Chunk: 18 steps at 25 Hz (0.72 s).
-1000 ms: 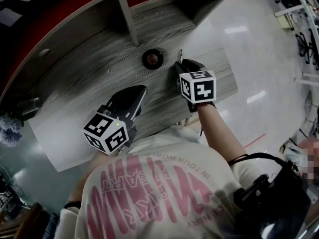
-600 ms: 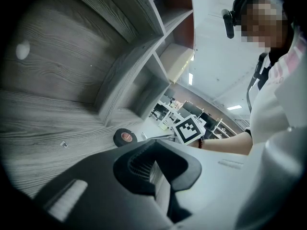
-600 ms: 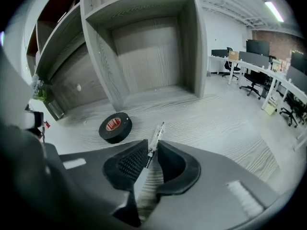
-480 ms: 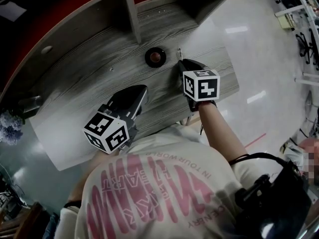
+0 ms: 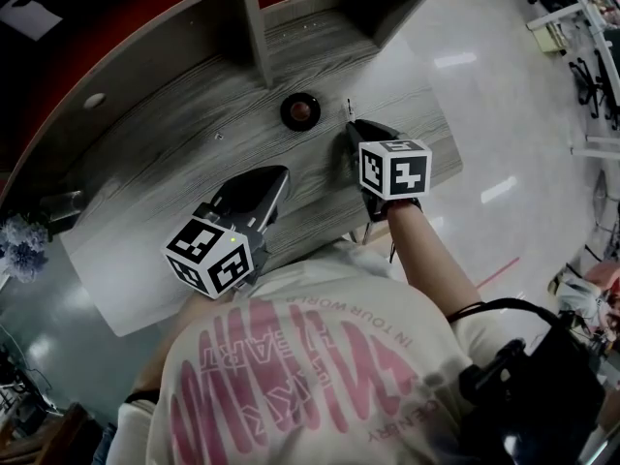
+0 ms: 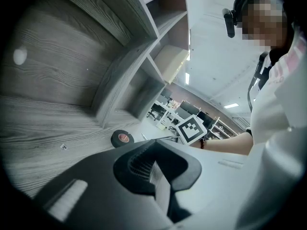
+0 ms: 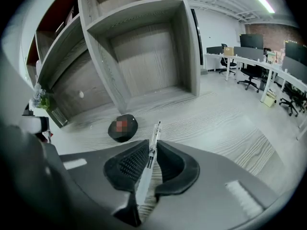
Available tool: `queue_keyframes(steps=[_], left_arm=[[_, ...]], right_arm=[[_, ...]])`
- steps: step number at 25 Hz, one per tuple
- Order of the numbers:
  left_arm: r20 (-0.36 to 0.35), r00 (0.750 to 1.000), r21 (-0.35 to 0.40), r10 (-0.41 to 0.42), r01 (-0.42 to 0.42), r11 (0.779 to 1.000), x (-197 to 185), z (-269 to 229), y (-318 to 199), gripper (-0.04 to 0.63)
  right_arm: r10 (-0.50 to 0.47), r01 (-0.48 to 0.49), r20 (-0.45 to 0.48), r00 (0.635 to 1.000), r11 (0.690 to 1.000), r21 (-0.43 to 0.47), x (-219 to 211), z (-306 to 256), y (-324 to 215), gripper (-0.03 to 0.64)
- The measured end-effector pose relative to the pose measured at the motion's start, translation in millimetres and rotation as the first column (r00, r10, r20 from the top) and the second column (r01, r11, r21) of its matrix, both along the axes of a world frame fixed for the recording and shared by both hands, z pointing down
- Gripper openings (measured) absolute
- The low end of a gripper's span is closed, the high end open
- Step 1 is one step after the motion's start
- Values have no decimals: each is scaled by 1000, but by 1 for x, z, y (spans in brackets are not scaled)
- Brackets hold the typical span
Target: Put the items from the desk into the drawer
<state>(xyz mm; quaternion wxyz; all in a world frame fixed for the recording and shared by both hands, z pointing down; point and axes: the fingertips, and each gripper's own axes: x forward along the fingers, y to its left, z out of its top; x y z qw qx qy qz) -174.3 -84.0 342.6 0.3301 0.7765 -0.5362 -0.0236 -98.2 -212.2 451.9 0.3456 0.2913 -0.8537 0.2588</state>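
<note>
The right gripper (image 7: 152, 145) has its fingers (image 7: 130, 166) drawn in narrow on a pen (image 7: 155, 132). The pads press its clear barrel from both sides, and the jaws have just been closing onto it. The pen's tip sticks out past the fingertips and points toward the back of the desk (image 7: 225, 128). Whether the tip touches the surface cannot be told. In the head view the right gripper (image 5: 351, 130) stands over the right end of the desk (image 5: 165, 163), with the pen (image 5: 349, 107) showing as a thin line just ahead of it.

The left gripper (image 6: 154, 152) has its jaws together with nothing between them. The left gripper (image 5: 278, 175) hangs over the front edge of the desk near the middle, apart from the pen.

A black roll of tape (image 5: 299, 111) with a red core lies flat near the pen, on its left. It sits toward the back edge, in front of the upright board of the shelf unit (image 5: 254, 27). The roll of tape (image 7: 123, 127) lies ahead and left of the right fingers, and the roll of tape (image 6: 122, 138) also shows beyond the left ones.
</note>
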Motion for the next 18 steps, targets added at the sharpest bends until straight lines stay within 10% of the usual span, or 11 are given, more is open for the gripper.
queue_keyframes(steps=[18], left_arm=[[5, 984, 62, 178, -178, 982, 50, -16, 17, 18]], right_arm=[[130, -140, 262, 956, 990, 20, 30, -74, 45, 54]])
